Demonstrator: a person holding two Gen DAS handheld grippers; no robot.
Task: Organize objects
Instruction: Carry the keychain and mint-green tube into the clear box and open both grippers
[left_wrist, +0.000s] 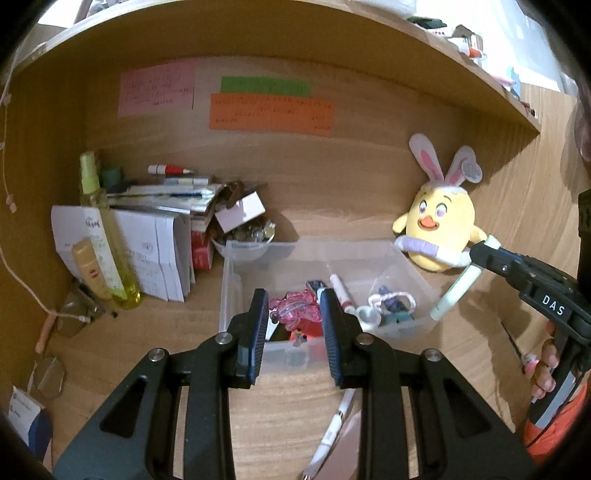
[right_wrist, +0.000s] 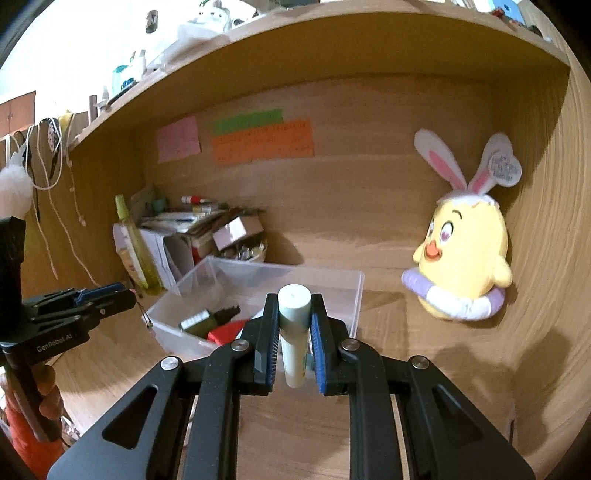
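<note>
A clear plastic bin (left_wrist: 229, 280) (right_wrist: 354, 295) stands on the wooden desk. It holds a pen (left_wrist: 341, 291), a red item (right_wrist: 225, 334) and several small bits. My left gripper (left_wrist: 293, 306) (right_wrist: 125, 297) hovers over the bin's near side. A pink translucent trinket (left_wrist: 295, 312) fills the gap between its pads, and a thin chain dangles below it. To the right, my right gripper (right_wrist: 294, 306) (left_wrist: 480, 254) is shut on a pale green tube (right_wrist: 293, 332) (left_wrist: 458, 288). The tube stands roughly upright, above the bin's right edge.
A yellow chick plush with bunny ears (left_wrist: 439, 221) (right_wrist: 465, 258) leans at the back right. Papers, boxes and a yellow spray bottle (left_wrist: 107, 236) crowd the back left, beside a bowl (left_wrist: 243, 240). A pen (left_wrist: 336, 428) lies near the front. A wooden shelf (left_wrist: 295, 33) runs overhead.
</note>
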